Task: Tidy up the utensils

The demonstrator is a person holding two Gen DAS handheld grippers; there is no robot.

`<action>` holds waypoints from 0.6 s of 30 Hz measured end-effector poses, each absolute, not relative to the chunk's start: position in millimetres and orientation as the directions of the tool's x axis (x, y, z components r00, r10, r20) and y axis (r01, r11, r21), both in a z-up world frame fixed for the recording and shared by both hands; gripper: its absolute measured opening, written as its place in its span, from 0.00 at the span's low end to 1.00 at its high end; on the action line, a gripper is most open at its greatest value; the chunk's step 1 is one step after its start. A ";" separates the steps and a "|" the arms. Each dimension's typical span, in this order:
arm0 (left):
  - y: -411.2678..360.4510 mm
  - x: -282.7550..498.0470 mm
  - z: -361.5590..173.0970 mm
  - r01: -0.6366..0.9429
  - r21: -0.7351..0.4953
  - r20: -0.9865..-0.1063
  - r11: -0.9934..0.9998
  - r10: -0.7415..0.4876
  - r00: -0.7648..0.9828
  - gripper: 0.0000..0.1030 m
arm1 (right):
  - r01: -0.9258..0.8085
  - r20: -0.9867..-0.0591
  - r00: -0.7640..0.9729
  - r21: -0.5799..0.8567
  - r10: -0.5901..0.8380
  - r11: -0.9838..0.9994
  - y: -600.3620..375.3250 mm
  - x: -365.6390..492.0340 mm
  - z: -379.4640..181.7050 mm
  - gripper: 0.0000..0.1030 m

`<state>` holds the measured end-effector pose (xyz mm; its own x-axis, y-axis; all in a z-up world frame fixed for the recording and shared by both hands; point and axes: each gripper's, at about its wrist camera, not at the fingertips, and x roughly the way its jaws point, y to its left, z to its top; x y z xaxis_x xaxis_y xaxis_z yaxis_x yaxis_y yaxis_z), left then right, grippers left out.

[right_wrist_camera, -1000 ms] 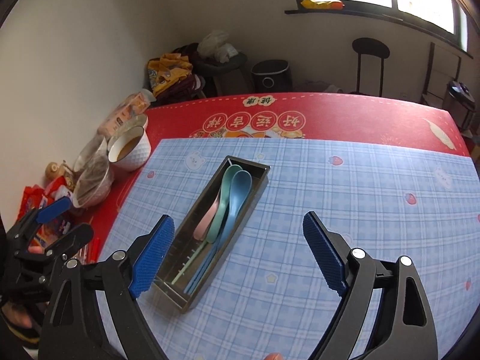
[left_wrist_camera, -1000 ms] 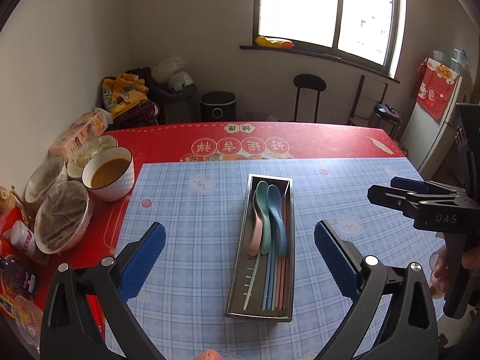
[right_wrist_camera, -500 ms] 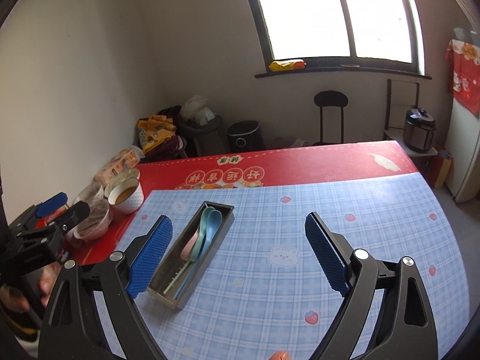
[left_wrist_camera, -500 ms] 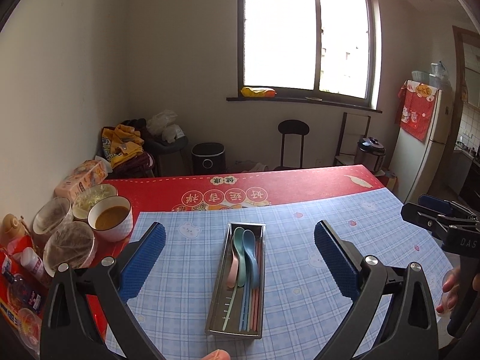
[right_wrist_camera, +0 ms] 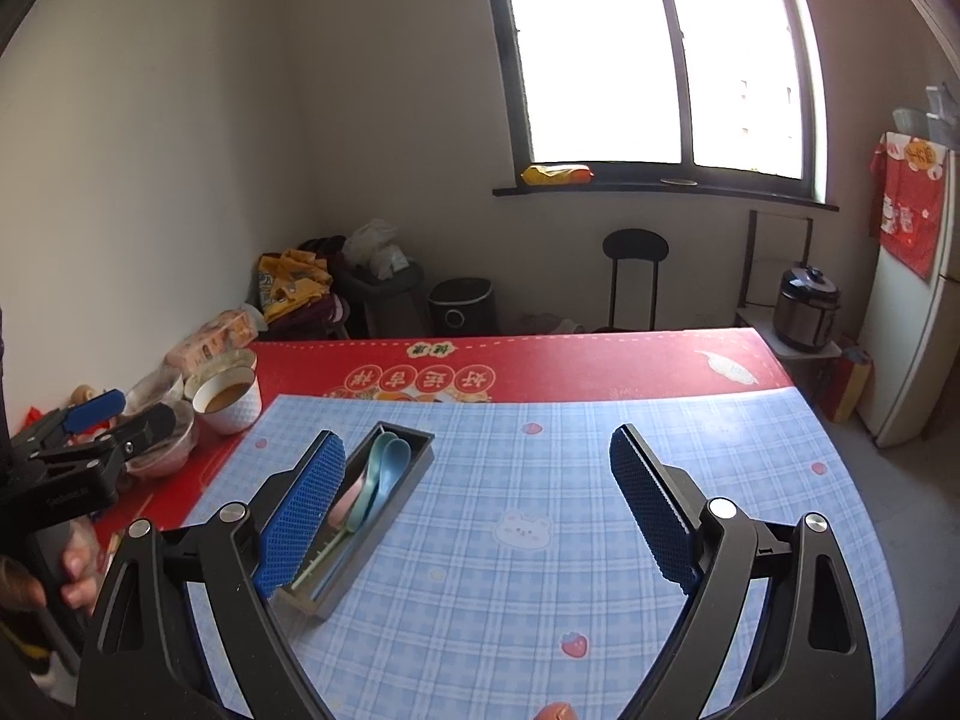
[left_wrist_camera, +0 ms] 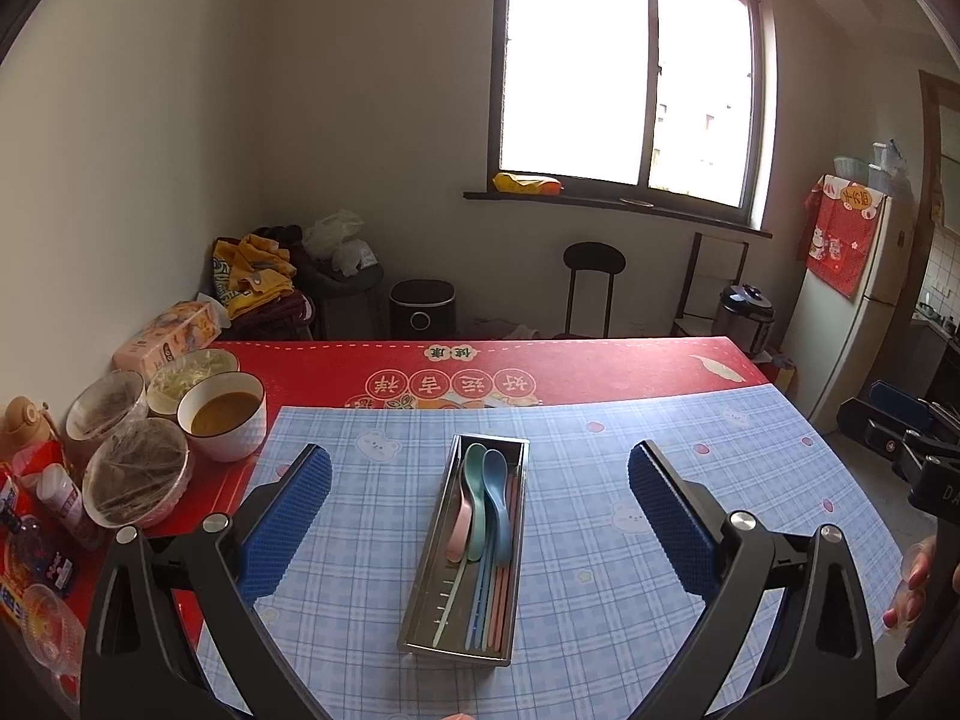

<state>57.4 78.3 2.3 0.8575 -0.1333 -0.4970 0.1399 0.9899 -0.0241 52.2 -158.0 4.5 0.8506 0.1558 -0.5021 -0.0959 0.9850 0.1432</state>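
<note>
A long metal utensil tray (left_wrist_camera: pixel 420 588) lies on the blue checked mat (left_wrist_camera: pixel 588 540). In it lie a pink spoon (left_wrist_camera: pixel 459 531), a green spoon (left_wrist_camera: pixel 474 480), a blue spoon (left_wrist_camera: pixel 497 492) and several coloured chopsticks (left_wrist_camera: pixel 495 606). My left gripper (left_wrist_camera: pixel 480 516) is open and empty, held above and short of the tray. My right gripper (right_wrist_camera: pixel 477 507) is open and empty over the mat, to the right of the tray (right_wrist_camera: pixel 384 531). Each gripper shows at the edge of the other's view, the right one (left_wrist_camera: pixel 900 438) and the left one (right_wrist_camera: pixel 90 426).
Bowls stand at the table's left edge: one with brown liquid (left_wrist_camera: pixel 225 420) and several covered in film (left_wrist_camera: pixel 135 474). A tissue pack (left_wrist_camera: pixel 168 339), bottles and packets (left_wrist_camera: pixel 36 510) crowd that side. The red tablecloth (left_wrist_camera: pixel 600 369) reaches the far edge. A stool (left_wrist_camera: pixel 591 285) and fridge (left_wrist_camera: pixel 852 300) stand beyond.
Both grippers have risen and drawn back from the table, so the tray looks smaller and more of the room shows. Both stay open; the utensils have not moved.
</note>
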 end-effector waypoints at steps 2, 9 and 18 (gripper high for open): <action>78.4 56.2 2.7 0.136 -0.022 -0.497 0.990 -0.129 0.858 0.94 | -0.091 -0.504 0.850 0.147 0.154 0.985 -158.7 52.0 3.8 0.84; 79.4 54.6 4.2 0.126 -0.016 -0.497 0.992 -0.117 0.860 0.94 | -0.084 -0.512 0.845 0.161 0.156 0.983 -158.9 53.6 -0.3 0.84; 81.0 56.9 3.9 0.126 -0.025 -0.500 0.992 -0.121 0.857 0.94 | -0.074 -0.511 0.847 0.157 0.145 0.985 -159.7 55.7 -2.3 0.84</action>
<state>56.9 81.0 3.9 0.8572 -0.1212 -0.5005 0.1257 0.9918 -0.0250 55.7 -159.7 -2.3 0.8471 0.1450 -0.5113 -0.0739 0.9849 0.1568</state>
